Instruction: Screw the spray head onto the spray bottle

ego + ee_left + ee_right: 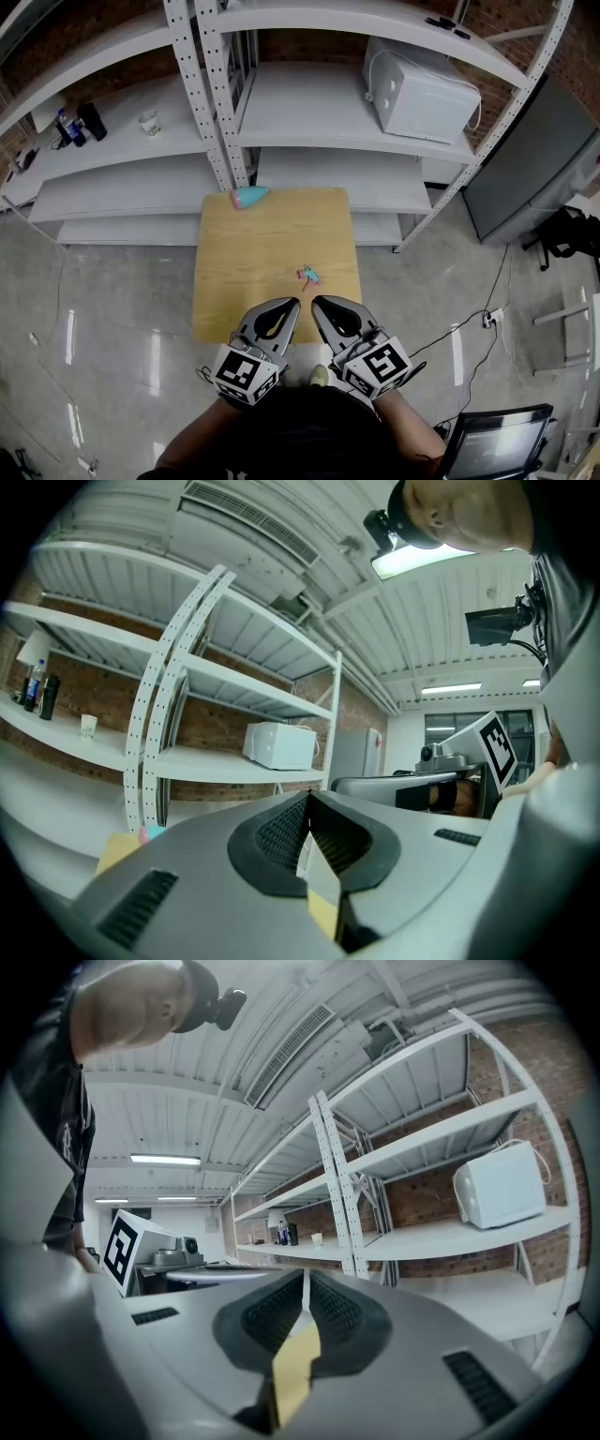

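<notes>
The bottle (249,197) is teal with a pink end and is located at the far edge of the counter (225,291). The spray head (309,275) is small, pink and teal, and is located near the counter's middle, just ahead of the tips of both tongs. The left tongs (293,303) and right tongs (317,302) are held side by side at the near edge. Both pairs of jaws are closed together, with nothing gripped.

Teal spray bottle (250,197) lies toppled at the table's (239,291) far edge, spray head (308,275) mid-table, apart.
</notes>
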`<state>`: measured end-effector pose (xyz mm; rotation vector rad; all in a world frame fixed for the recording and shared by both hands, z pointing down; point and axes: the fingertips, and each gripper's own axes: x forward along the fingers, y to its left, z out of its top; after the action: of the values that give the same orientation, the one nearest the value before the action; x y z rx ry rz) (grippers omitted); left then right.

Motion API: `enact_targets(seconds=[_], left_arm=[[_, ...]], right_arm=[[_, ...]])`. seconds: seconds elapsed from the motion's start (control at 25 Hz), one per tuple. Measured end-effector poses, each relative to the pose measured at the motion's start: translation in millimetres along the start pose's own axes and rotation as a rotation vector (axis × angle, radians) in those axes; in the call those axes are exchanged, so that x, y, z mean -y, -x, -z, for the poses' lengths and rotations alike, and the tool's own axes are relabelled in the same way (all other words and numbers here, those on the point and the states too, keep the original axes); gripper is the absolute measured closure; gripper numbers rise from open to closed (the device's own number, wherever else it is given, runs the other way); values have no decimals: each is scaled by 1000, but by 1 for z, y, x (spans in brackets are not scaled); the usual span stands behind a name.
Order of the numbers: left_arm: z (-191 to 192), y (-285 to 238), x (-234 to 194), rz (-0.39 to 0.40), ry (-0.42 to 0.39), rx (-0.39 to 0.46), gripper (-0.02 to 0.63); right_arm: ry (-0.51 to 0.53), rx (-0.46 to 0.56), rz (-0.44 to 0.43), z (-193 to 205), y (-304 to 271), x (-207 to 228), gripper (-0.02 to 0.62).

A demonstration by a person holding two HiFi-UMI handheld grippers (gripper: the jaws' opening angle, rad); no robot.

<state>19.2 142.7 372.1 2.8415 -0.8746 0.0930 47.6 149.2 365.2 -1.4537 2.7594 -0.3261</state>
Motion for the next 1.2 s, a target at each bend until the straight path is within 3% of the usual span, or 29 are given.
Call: enact_targets(seconds=[0.56,0.76,0.96,1.2], left_arm=[[25,-28,13,-77,26,-59,603],[36,-41,11,-110,48,-85,603],[55,-44,-10,-146,68,-137,601],[76,-64,-67,-133,67,-181,566]], right_arm=[[-48,-50,-45,29,24,34,594],[-83,-92,-84,47,26,53,541],[-95,-140,-106,68,11,61,535],[-124,-253,-44,118,-30,96,494]])
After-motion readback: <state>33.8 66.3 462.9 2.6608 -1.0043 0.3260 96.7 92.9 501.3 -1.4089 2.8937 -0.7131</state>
